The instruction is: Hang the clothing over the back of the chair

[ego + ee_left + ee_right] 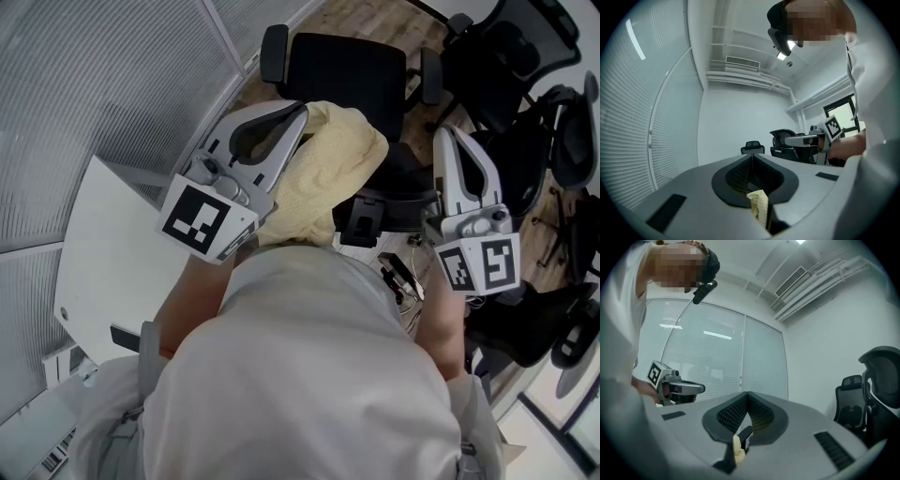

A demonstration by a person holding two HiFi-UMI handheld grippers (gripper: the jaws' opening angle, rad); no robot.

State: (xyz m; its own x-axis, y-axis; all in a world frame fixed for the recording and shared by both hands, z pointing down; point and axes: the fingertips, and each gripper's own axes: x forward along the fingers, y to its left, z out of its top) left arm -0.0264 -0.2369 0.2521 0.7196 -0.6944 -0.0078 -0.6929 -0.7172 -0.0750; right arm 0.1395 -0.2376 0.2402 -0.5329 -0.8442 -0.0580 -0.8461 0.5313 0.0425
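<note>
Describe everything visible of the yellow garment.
The yellow garment is pale, soft fabric with a fine checked weave, bunched into drooping folds. Both grippers are shut on it: the left gripper holds the bulk, and only a scrap shows in the right gripper. It hangs over a black office chair; contact is unclear.

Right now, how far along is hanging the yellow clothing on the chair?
Done: the clothing is picked up, with the left gripper and the right gripper both shut on yellow fabric. In hand: it is held bunched in front of the person, over the black chair. Left: nothing lies over the chair's back yet, so draping and letting go remain.
</note>
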